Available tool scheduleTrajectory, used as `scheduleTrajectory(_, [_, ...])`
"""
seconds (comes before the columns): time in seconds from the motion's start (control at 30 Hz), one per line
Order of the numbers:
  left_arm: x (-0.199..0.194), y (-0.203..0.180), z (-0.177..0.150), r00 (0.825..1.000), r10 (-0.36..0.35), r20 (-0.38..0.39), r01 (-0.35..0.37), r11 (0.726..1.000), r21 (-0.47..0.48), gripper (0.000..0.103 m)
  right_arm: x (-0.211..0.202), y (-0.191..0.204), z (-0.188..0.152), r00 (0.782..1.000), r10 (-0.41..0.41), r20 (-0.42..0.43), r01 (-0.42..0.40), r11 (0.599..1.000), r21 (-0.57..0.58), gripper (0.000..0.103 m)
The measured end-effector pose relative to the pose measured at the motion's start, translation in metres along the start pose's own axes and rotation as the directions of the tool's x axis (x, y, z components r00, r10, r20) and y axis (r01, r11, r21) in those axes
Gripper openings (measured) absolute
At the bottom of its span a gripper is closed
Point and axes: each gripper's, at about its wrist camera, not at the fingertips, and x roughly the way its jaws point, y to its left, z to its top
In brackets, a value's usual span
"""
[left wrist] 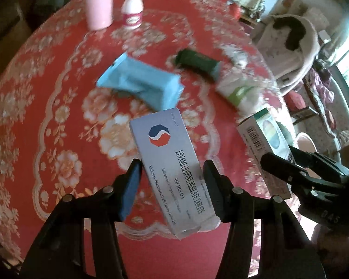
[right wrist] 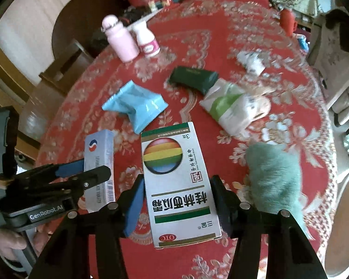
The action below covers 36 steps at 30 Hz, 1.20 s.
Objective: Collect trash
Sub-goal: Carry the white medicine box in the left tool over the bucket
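My left gripper (left wrist: 172, 172) is shut on a white tablet box with a red-blue logo (left wrist: 172, 162), held above the red table. It also shows in the right wrist view (right wrist: 100, 162), with the left gripper (right wrist: 81, 174) around it. My right gripper (right wrist: 176, 190) is shut on a white-green box with a rainbow ball (right wrist: 176, 183); this box shows in the left wrist view (left wrist: 265, 144), held by the right gripper (left wrist: 288, 160). On the table lie a blue packet (right wrist: 137, 104), a dark green packet (right wrist: 193, 79), a white-green pouch (right wrist: 232, 107) and crumpled paper (right wrist: 251, 61).
A pink bottle (right wrist: 122, 39) and a white bottle (right wrist: 146, 39) stand at the table's far side. A teal fuzzy cloth (right wrist: 274, 176) lies at the right near my right gripper. A chair with clothes (left wrist: 288, 53) stands beyond the table's right edge. The red floral tablecloth (right wrist: 221, 23) covers the round table.
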Motion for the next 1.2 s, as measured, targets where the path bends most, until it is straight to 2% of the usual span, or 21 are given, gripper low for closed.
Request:
scheduleTrajectory(0.2, [-0.015,-0.05,0.001,0.999,-0.042,0.035,0.038,0.995,0.096,0.053,-0.04,-0.022,-0.011,0.997,-0.039,0.062,0.035,0.998,0.055,0.054])
scheduleTrajectory(0.43, [-0.019,-0.118,-0.002,0.995,-0.098,0.036,0.088,0.974,0.21,0.053,-0.088,-0.072,-0.035,0.985,-0.121,0.121,0.1,0.981,0.168,0.054])
scheduleTrajectory(0.63, [-0.014,-0.179,-0.011,0.989,-0.145,0.016,0.133,0.942,0.31,0.053,-0.123,-0.124,-0.069,0.972,-0.195,0.132,0.149,0.943,0.296,0.054])
scheduleTrajectory(0.9, [0.0,-0.256,-0.029,0.982,-0.189,-0.021,0.18,0.887,0.424,0.053,-0.159,-0.175,-0.111,0.951,-0.282,0.129,0.209,0.89,0.406,0.052])
scheduleTrajectory(0.97, [0.006,-0.267,-0.032,0.982,-0.185,-0.026,0.178,0.884,0.433,0.053,-0.163,-0.187,-0.119,0.945,-0.301,0.125,0.224,0.878,0.423,0.049])
scheduleTrajectory(1.03, [0.01,-0.273,-0.035,0.982,-0.187,-0.039,0.185,0.884,0.429,0.053,-0.16,-0.204,-0.129,0.95,-0.289,0.117,0.208,0.867,0.452,0.044])
scheduleTrajectory(1.1, [0.014,-0.276,-0.038,0.983,-0.177,-0.043,0.178,0.884,0.432,0.053,-0.156,-0.22,-0.141,0.961,-0.262,0.093,0.183,0.848,0.498,0.044])
scheduleTrajectory(1.2, [0.02,-0.276,-0.039,0.984,-0.169,-0.053,0.176,0.887,0.427,0.053,-0.159,-0.231,-0.155,0.96,-0.265,0.088,0.181,0.83,0.527,0.043])
